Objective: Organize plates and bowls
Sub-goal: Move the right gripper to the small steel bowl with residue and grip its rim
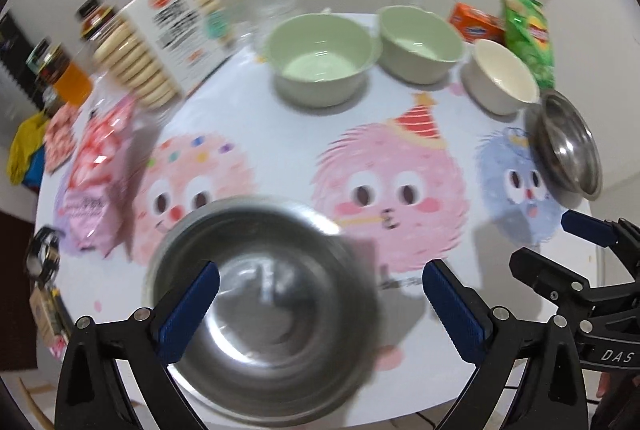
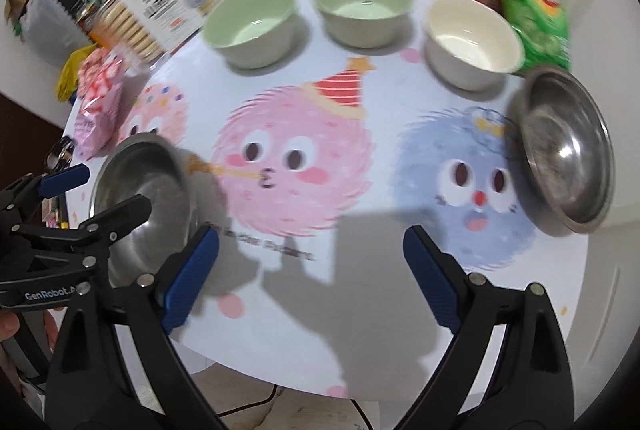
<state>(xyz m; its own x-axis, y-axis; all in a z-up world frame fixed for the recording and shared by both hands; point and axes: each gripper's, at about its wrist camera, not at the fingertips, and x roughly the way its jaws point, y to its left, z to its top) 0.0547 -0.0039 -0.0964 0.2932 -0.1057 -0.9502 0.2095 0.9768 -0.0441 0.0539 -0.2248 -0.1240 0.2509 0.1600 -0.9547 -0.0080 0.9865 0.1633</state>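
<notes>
**Five bowls, two kinds of grip**

Five bowls sit on the surface [image 2: 360,290], and none is held. Both claws stand wide and empty. The left claw [image 1: 320,306] hangs directly over the near steel bowl [image 1: 260,310], its blue pads on either side of the bowl's left and right portions but, as far as the blur allows me to judge, not touching it. The right claw [image 2: 312,270] has only printed cloth between its pads; the second steel bowl [image 2: 568,149] lies ahead and to its right, tilted with its mouth toward the camera.

Beyond both claws, in a row at the far edge, stand two green bowls [image 2: 252,25] [image 2: 362,7] and a cream bowl [image 2: 474,39], upright and apart from each other.

Steel bowls are probably light, stiff and slick, with a thin rolled lip; a pinch across the wall at the rim, one pad inside and one outside, should hold better than spanning the whole width. Green and cream ones look like plastic or melamine: light, rigid, thicker-walled, less slippery. Same rim pinch suits them. Likely they nest by kind.
</notes>
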